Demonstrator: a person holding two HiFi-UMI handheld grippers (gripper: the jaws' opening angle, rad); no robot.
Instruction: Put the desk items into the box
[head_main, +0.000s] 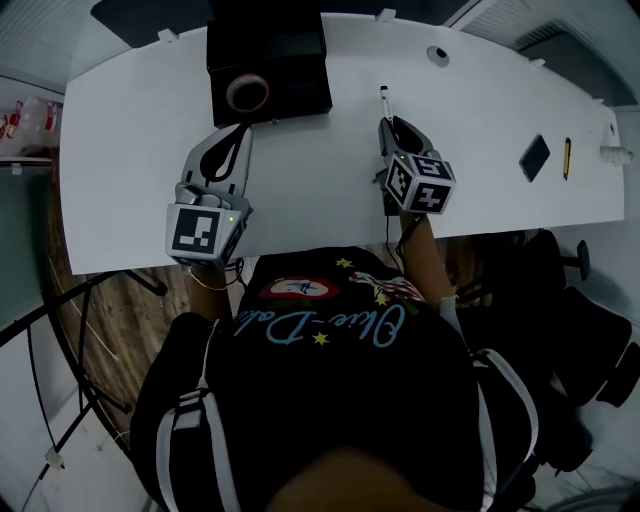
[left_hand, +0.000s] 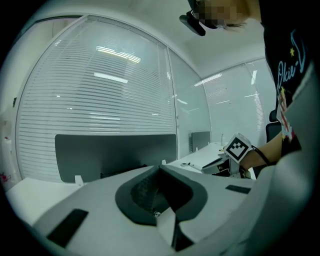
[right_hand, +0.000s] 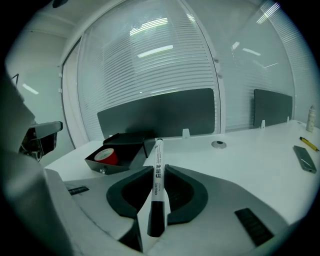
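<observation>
A black box (head_main: 298, 70) stands open at the far middle of the white desk (head_main: 130, 150), with a red tape roll (head_main: 247, 92) inside. My right gripper (head_main: 389, 126) is to the right of the box, shut on a white marker pen (head_main: 384, 103) that juts forward past its fingertips. In the right gripper view the marker (right_hand: 158, 170) lies lengthwise between the jaws of my right gripper (right_hand: 159, 172), pointing toward the box (right_hand: 131, 150) and tape roll (right_hand: 106, 156). My left gripper (head_main: 240, 133) hovers just in front of the box; its jaws meet, nothing between them (left_hand: 160, 169).
A dark phone (head_main: 535, 157), a yellow pencil (head_main: 566, 158) and a small bottle (head_main: 612, 153) lie at the desk's right end. A round cable grommet (head_main: 437, 55) sits at the back. Grey divider panels (right_hand: 160, 117) and blinds stand behind the desk. A black chair (head_main: 570, 310) is at right.
</observation>
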